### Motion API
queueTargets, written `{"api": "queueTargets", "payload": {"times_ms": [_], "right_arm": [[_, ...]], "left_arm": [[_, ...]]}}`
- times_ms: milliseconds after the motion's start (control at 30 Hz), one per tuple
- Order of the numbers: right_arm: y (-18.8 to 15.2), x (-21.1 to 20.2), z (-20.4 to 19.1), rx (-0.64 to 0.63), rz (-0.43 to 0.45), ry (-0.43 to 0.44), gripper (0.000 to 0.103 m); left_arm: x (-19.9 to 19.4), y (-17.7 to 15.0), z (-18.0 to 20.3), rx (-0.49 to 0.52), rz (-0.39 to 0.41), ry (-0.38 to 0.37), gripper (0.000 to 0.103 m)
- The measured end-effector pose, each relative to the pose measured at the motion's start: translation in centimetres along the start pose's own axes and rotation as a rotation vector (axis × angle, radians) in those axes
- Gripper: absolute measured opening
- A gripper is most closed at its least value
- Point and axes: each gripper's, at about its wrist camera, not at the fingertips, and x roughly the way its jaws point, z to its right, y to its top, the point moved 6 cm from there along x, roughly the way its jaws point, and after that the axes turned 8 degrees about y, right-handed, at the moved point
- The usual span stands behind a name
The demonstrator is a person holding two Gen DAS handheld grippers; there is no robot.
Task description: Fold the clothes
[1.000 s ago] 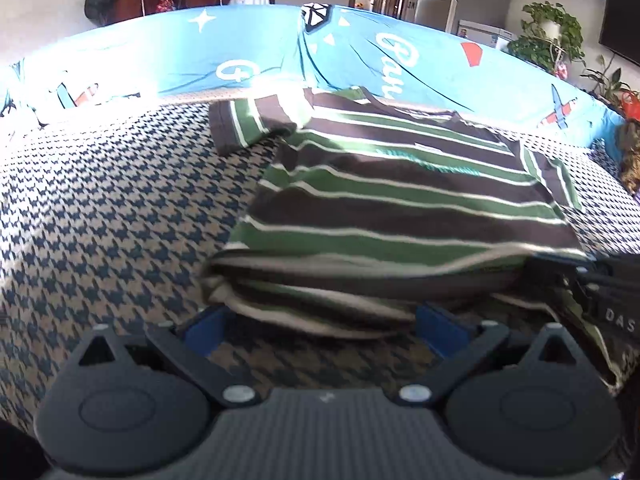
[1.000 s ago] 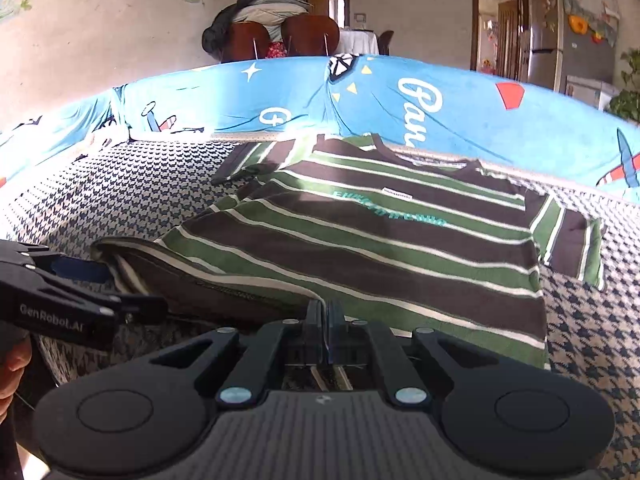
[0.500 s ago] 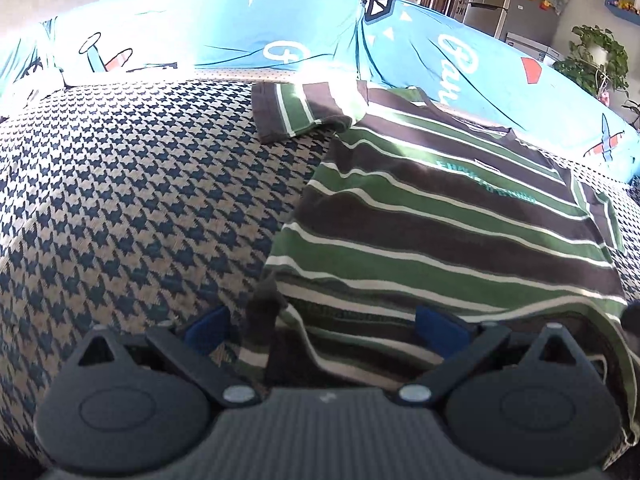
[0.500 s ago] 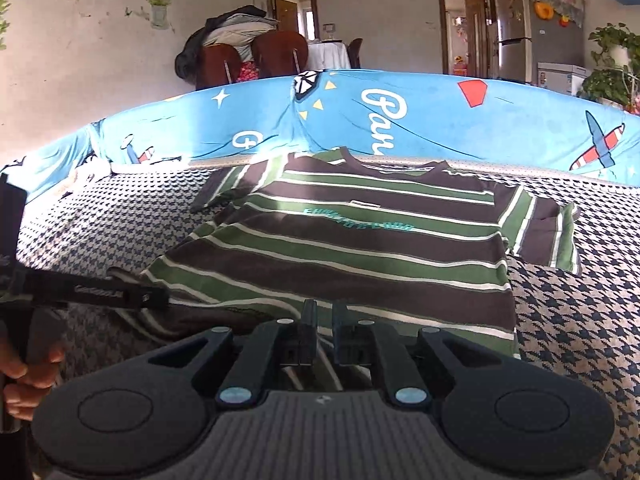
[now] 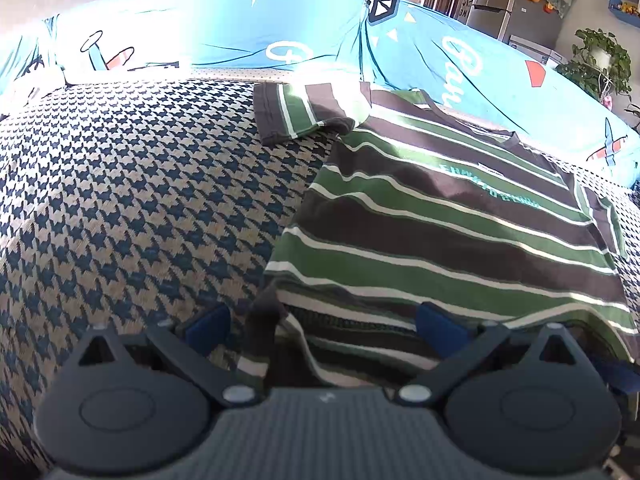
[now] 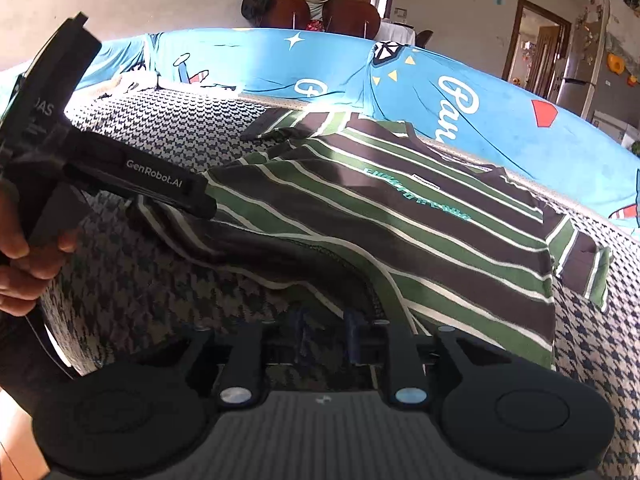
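Note:
A green, brown and white striped T-shirt [image 5: 440,232] lies spread on the houndstooth cover [image 5: 140,200], collar toward the blue backrest. My left gripper [image 5: 324,324] stands open at the shirt's near left hem corner, with rumpled hem lying loose between its wide blue pads [image 5: 208,324]. In the right wrist view the same shirt [image 6: 400,220] fills the middle. My right gripper [image 6: 328,334] hovers at the near hem with its jaws opening. Only the cover shows in the narrow gap, and the hem lies just beyond the fingertips. The left gripper's black body [image 6: 152,176] reaches over the hem from the left.
A hand [image 6: 16,256] holds the left gripper at the left edge. A blue printed backrest [image 5: 240,40] rims the far side. Behind it stand chairs draped with clothes [image 6: 320,8]; a potted plant [image 5: 600,60] is at the right. Bare cover stretches left of the shirt.
The right gripper's jaws were shut on the hem and have now parted, leaving the hem on the cover. Both grippers have shifted and rolled a little; the left sits lower over the hem corner.

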Motion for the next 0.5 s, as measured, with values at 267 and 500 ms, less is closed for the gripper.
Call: {"api": "queueTargets", "payload": {"times_ms": [267, 500], "right_arm": [[0.1, 2.1, -0.1, -0.110, -0.016, -0.045, 0.028], [0.5, 2.6, 0.4, -0.097, 0.005, -0.040, 0.027]], "left_arm": [[0.5, 0.4, -0.1, -0.009, 0.000, 0.005, 0.103], [1.1, 0.9, -0.3, -0.019, 0.004, 0.016, 0.103]]}}
